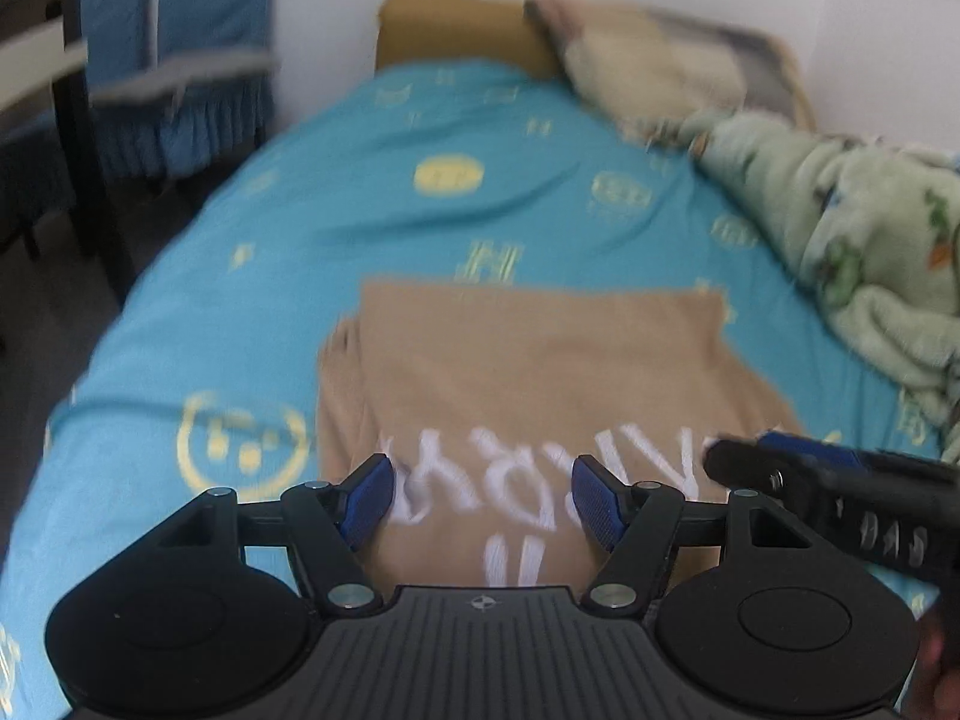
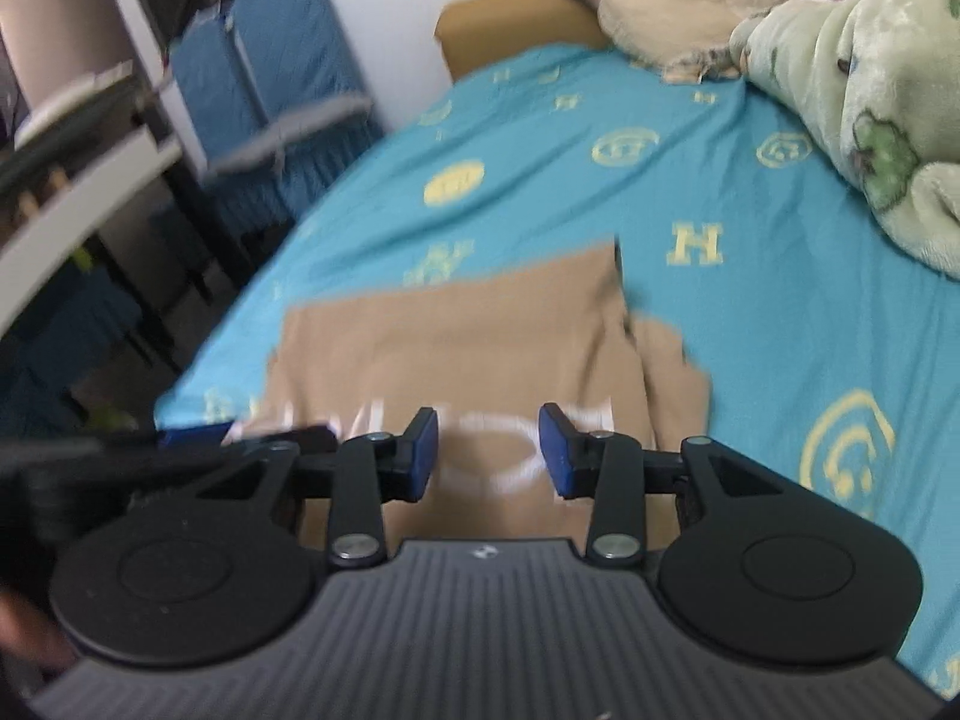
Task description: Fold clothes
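To the left of the left gripper (image 1: 483, 495), past the bed's edge, stand blue-covered chairs (image 1: 180, 48) beside a dark frame. The left gripper hangs above the near end of a tan shirt (image 1: 540, 360) that lies flat, partly folded, on the turquoise bed sheet (image 1: 360, 180); its fingers (image 1: 367, 501) stand well apart with nothing between them, and white lettering on the shirt shows in the gap. Ahead of these fingers the shirt's far edge runs straight across the sheet, and a folded-in part bulges at its left side. Just right of them the right gripper (image 2: 487, 453) reaches in over the same near end of the shirt. Its fingers (image 2: 420, 453) are set closer together, still with a clear gap, and no cloth is pinched between them; the shirt lies beneath. Farther right and ahead, a pale green fleece blanket (image 1: 840, 228) is heaped along the wall side, with a beige pillow (image 1: 648, 60) beyond it at the bed's head.
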